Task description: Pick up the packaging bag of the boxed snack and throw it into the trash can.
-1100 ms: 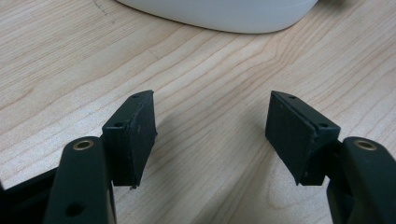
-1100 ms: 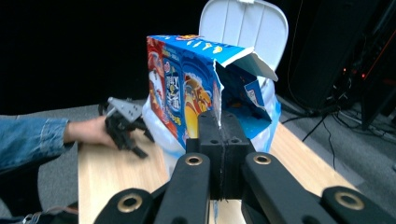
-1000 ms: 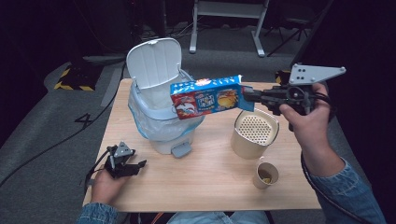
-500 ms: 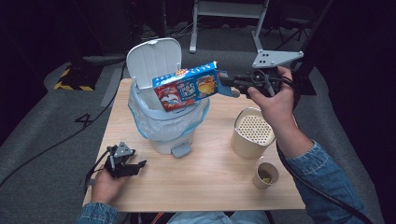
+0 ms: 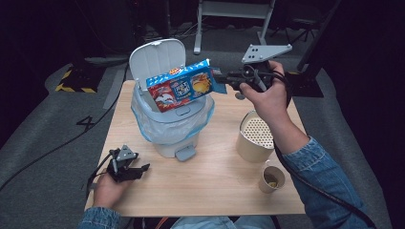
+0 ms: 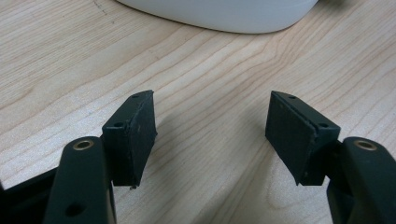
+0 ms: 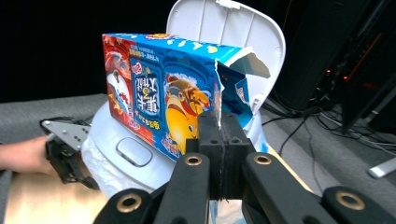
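Note:
A blue and red snack box (image 5: 180, 88) with a torn-open end hangs above the white bin (image 5: 168, 125), whose lid (image 5: 157, 59) stands open. My right gripper (image 5: 220, 77) is shut on the box's torn edge and holds it out to the left; in the right gripper view the box (image 7: 163, 98) sits just past the closed jaws (image 7: 223, 133), in front of the lid (image 7: 229, 32). My left gripper (image 5: 142, 168) rests on the table near its front left corner, open, with bare wood between its pads (image 6: 135, 128).
A clear bag lines the bin, and a pedal (image 5: 185, 153) sticks out at its front. A beige perforated canister (image 5: 256, 136) and a small paper cup (image 5: 271, 178) stand at the right of the wooden table (image 5: 215, 181). The bin's base (image 6: 219, 11) lies just ahead of my left gripper.
My right gripper has carried the snack box to the left and away from me, from above the canister to above the open bin. The left gripper has stayed put.

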The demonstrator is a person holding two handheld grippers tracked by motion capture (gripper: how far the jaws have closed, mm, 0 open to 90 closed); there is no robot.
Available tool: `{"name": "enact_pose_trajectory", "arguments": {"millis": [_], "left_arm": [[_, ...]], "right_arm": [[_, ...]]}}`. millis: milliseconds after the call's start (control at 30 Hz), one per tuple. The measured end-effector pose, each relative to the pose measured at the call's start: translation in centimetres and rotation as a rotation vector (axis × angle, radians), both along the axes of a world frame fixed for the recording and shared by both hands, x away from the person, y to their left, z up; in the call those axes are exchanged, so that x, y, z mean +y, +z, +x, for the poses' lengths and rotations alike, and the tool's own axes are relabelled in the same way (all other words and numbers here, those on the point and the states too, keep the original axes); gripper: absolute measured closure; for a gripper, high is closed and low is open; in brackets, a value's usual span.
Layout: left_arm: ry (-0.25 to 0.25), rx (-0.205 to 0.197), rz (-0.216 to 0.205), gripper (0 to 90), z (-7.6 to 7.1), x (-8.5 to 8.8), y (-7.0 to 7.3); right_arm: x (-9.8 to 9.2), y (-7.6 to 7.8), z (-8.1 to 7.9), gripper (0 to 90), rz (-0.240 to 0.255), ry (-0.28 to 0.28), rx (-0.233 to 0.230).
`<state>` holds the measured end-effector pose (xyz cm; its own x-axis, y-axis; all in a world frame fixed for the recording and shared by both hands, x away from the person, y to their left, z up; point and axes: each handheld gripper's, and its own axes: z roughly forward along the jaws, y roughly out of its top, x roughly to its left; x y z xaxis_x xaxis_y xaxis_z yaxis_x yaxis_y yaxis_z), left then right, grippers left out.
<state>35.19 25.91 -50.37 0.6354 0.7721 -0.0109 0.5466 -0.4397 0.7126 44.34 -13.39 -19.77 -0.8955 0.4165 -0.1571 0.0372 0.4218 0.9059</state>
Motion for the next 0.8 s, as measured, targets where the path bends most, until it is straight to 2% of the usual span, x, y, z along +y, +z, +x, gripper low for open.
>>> {"name": "enact_pose_trajectory", "arguments": {"millis": [133, 267, 433, 600, 800], "left_arm": [[0.0, 0.0, 0.0, 33.8, 0.0, 0.0, 0.0], [0.0, 0.0, 0.0, 33.8, 0.0, 0.0, 0.0], [0.0, 0.0, 0.0, 33.8, 0.0, 0.0, 0.0], [0.0, 0.001, 0.0, 33.8, 0.0, 0.0, 0.0], [-0.001, 0.001, 0.0, 33.7, 0.0, 0.0, 0.0]], "right_arm": [[0.1, 1.0, -0.1, 90.0, -0.039, -0.027, -0.031], [0.3, 1.3, -0.1, 90.0, -0.06, -0.06, -0.057], [0.6, 0.7, 0.0, 90.0, -0.072, -0.072, -0.063], [1.6, -0.2, 0.2, 89.3, -0.087, -0.063, -0.049], [2.8, -0.7, 0.2, 78.2, -0.078, -0.046, -0.047]]}}
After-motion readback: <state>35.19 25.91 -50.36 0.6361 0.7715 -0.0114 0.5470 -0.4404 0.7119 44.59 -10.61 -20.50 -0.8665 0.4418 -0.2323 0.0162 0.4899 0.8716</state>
